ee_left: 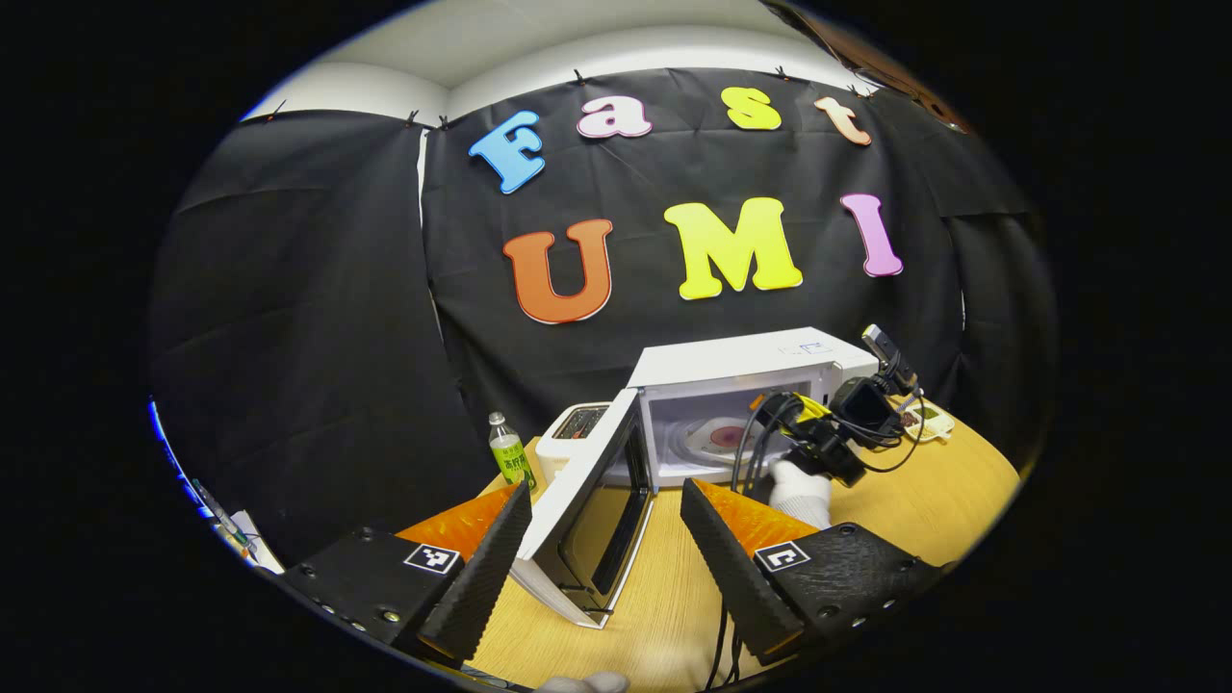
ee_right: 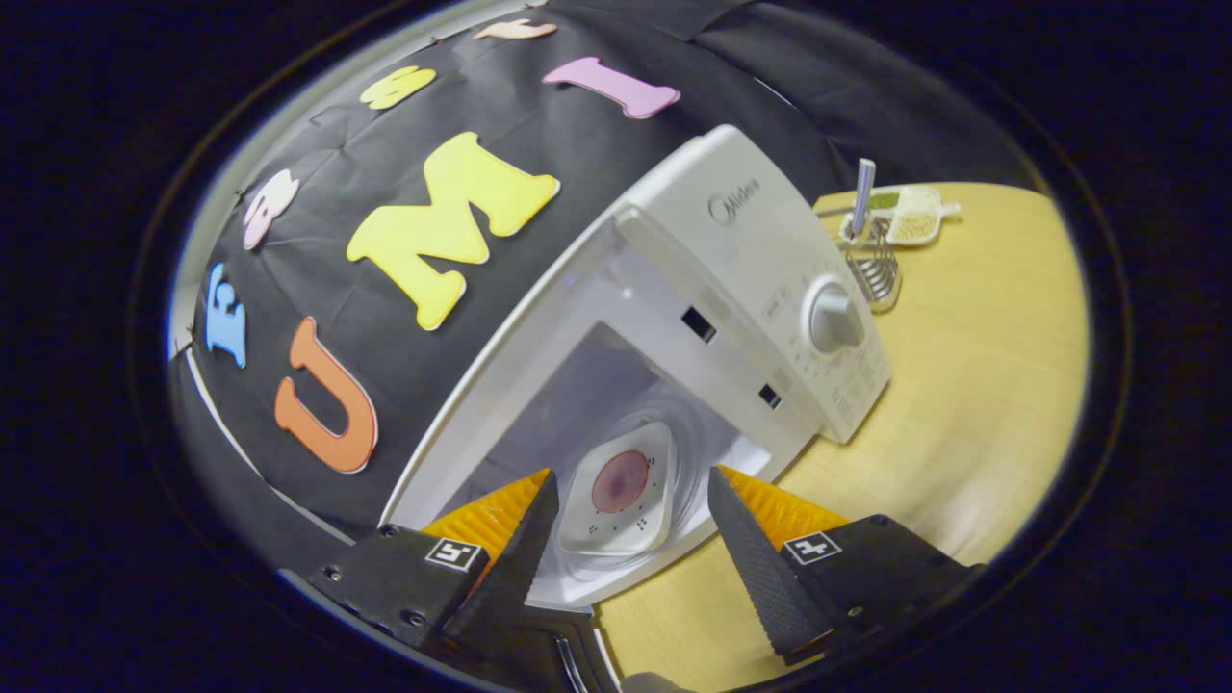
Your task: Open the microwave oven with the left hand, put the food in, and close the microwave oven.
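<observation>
A: Wooden desk (ee_left: 924, 500) carries the microwave (ee_left: 741, 361), its door (ee_left: 587, 500) swung wide. Where's the food?

B: The food plate (ee_right: 621, 486) sits inside the microwave on the glass turntable (ee_right: 688, 433). The right tool (ee_right: 630, 539) hangs just outside the cavity, fingers apart, gripping nothing.

A: And the left tool (ee_left: 606, 539)?

B: Near the door's edge, fingers apart, empty. Risk: swinging the door while the right tool lingers at the opening would strike it, or a glancing push leaves the door unlatched
</observation>
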### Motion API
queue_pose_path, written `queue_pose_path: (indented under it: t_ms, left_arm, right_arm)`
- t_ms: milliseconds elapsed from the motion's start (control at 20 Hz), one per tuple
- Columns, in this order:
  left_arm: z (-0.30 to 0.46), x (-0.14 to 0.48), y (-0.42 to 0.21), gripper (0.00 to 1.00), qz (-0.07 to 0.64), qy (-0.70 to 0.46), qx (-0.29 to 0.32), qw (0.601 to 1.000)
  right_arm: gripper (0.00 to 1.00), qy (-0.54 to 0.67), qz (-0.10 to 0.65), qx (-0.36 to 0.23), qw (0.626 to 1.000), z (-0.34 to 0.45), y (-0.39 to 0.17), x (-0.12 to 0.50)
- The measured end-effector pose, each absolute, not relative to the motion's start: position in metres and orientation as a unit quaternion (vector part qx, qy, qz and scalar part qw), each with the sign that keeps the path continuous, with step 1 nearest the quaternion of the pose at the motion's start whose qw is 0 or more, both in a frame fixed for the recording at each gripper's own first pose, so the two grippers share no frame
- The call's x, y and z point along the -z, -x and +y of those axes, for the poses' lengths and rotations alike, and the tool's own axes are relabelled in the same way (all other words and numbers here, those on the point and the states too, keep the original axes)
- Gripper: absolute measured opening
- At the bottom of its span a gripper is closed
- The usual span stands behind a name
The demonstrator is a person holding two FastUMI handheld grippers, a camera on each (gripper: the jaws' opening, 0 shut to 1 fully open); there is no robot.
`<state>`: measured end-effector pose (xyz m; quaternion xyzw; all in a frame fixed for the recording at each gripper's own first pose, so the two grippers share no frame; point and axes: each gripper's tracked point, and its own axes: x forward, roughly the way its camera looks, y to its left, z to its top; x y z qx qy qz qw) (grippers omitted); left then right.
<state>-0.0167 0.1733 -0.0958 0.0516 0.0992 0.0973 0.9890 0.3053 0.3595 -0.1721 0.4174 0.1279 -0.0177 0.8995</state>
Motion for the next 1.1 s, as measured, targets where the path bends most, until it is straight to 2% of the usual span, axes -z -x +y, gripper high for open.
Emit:
queue_pose_path:
  t_ms: [100,150,200,300,350,400,450,500,550,600,650,850,900,950,1000,1050,1100]
  left_arm:
    - [0.178,0.088,0.015,0.95,0.095,-0.058,-0.096,0.989]
    - [0.179,0.085,0.015,0.95,0.091,-0.059,-0.094,0.99]
    - [0.181,0.082,0.014,0.95,0.091,-0.058,-0.093,0.99]
    - [0.185,0.078,0.013,0.95,0.088,-0.061,-0.094,0.99]
    - [0.186,0.078,0.013,0.95,0.088,-0.062,-0.091,0.99]
    - [0.187,0.078,0.012,0.95,0.085,-0.066,-0.088,0.99]
    - [0.19,0.076,0.011,0.95,0.082,-0.073,-0.087,0.99]
    - [0.194,0.076,0.009,0.95,0.082,-0.079,-0.087,0.99]
    - [0.195,0.076,0.008,0.95,0.081,-0.08,-0.087,0.99]
    - [0.196,0.076,0.005,0.95,0.079,-0.077,-0.085,0.99]
    - [0.196,0.075,0.002,0.95,0.076,-0.072,-0.085,0.991]
    - [0.196,0.073,-0.013,0.95,0.06,-0.067,-0.085,0.992]
    - [0.196,0.074,-0.018,1.0,0.057,-0.065,-0.081,0.993]
    - [0.196,0.075,-0.023,0.95,0.055,-0.065,-0.08,0.993]
    - [0.197,0.078,-0.026,0.95,0.054,-0.065,-0.078,0.993]
    - [0.2,0.082,-0.03,0.92,0.054,-0.065,-0.081,0.993]
    - [0.205,0.086,-0.032,0.76,0.058,-0.058,-0.084,0.993]
  right_arm:
    - [0.99,-0.367,0.119,0.011,0.923,0.339,-0.29,0.152]
    - [0.87,-0.354,0.112,0.001,0.928,0.331,-0.28,0.14]
    - [0.99,-0.343,0.111,-0.014,0.933,0.325,-0.269,0.131]
    - [0.99,-0.297,0.092,-0.037,0.95,0.3,-0.252,0.108]
    - [0.89,-0.258,0.085,-0.04,0.962,0.282,-0.247,0.102]
    - [1.0,-0.223,0.077,-0.042,0.971,0.263,-0.238,0.095]
    - [0.91,-0.195,0.071,-0.042,0.977,0.248,-0.227,0.088]
    - [1.0,-0.177,0.072,-0.044,0.981,0.234,-0.217,0.085]
    - [1.0,-0.159,0.078,-0.047,0.983,0.221,-0.205,0.085]
    - [0.91,-0.134,0.082,-0.05,0.986,0.207,-0.193,0.082]
    - [1.0,-0.109,0.083,-0.046,0.99,0.192,-0.181,0.078]
    - [1.0,-0.058,0.075,-0.028,0.995,0.144,-0.146,0.054]
    - [1.0,-0.048,0.075,-0.024,0.996,0.135,-0.138,0.048]
    - [0.91,-0.036,0.071,-0.02,0.997,0.129,-0.125,0.041]
    - [1.0,-0.022,0.068,-0.015,0.997,0.123,-0.119,0.033]
    - [1.0,-0.01,0.068,-0.008,0.998,0.114,-0.112,0.03]
    - [1.0,-0.006,0.062,-0.005,0.998,0.109,-0.106,0.025]
